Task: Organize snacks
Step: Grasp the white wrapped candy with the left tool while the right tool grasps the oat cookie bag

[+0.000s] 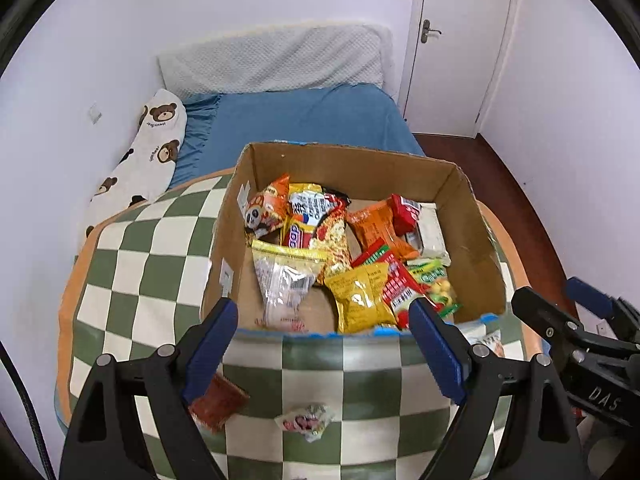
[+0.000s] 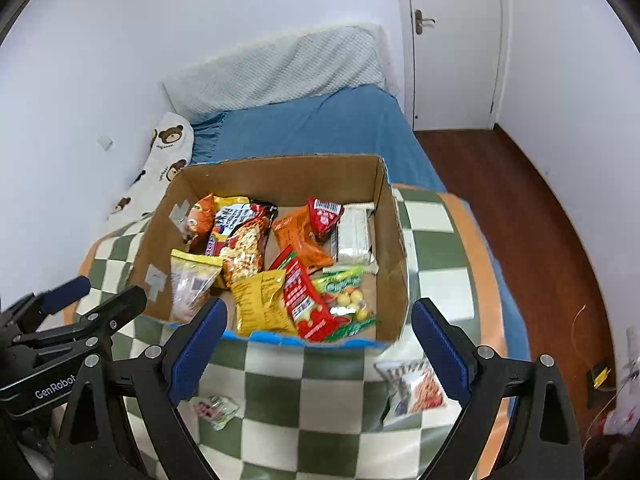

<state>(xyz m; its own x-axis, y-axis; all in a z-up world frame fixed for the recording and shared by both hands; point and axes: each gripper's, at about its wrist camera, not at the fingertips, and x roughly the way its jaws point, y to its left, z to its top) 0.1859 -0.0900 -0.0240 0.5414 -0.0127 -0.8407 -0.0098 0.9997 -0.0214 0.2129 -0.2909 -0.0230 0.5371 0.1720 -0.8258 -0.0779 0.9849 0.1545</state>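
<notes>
Blue bed (image 1: 312, 120), bear pillow (image 1: 156, 148), white door (image 1: 460, 40)

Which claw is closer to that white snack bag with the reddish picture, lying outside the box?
The right claw. The bag lies just by its right finger, outside the cardboard box. The left claw hangs farther off, on the other side. Both are open and empty.

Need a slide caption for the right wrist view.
Cardboard box full of snacks on a checkered blanket; two packets still outside.
</notes>
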